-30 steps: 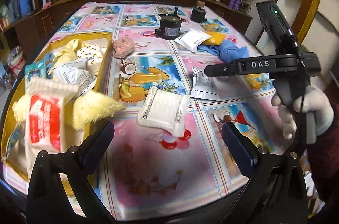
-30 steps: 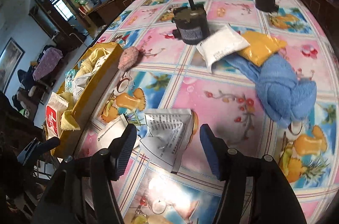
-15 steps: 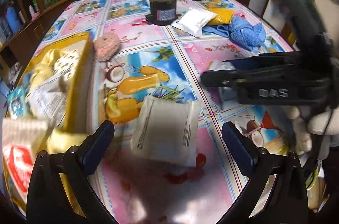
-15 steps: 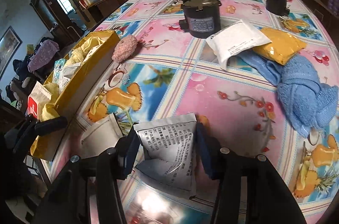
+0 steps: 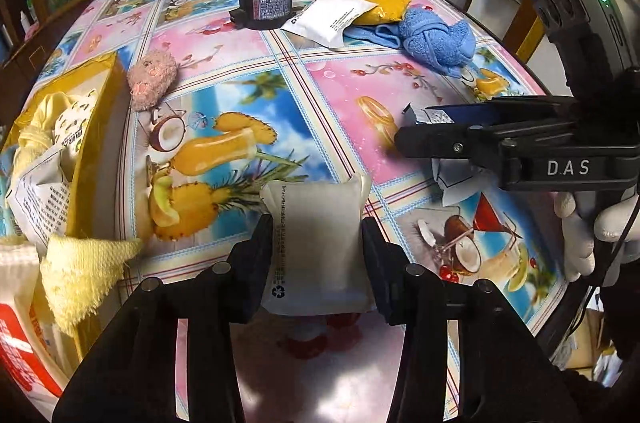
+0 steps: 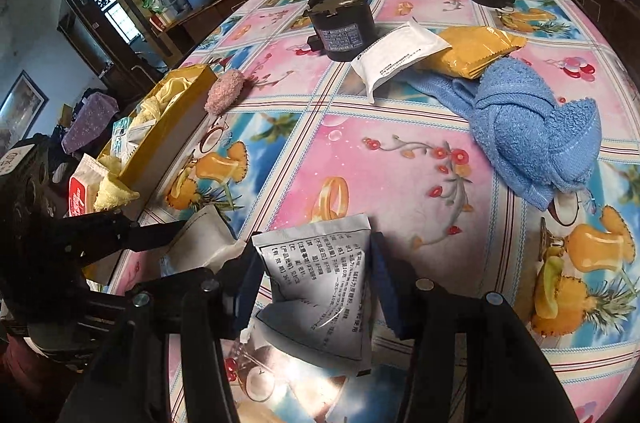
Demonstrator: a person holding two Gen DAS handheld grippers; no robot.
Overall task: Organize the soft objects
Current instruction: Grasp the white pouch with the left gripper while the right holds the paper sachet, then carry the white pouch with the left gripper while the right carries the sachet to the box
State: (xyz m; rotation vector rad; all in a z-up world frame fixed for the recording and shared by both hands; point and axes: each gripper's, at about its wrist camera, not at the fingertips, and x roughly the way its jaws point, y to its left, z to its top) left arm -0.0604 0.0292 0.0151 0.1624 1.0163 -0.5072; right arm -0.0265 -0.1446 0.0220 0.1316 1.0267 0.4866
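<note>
My left gripper (image 5: 318, 243) is clamped on a white pouch (image 5: 318, 243); my right gripper (image 6: 316, 279) on a grey sachet (image 6: 320, 287). The yellow box (image 5: 96, 159) to my left is part-filled. Ahead, towel (image 6: 532, 131), pink plush (image 5: 151, 78) and two packets remain loose.

You see a glossy, smooth plastic tablecloth (image 5: 340, 95) under everything. The white pouch (image 5: 320, 247) looks matt and papery, the silver sachet (image 6: 320, 287) shiny and creased. The blue towel (image 6: 528, 127) is rough terry cloth, the pink toy (image 5: 150, 77) fuzzy.
</note>
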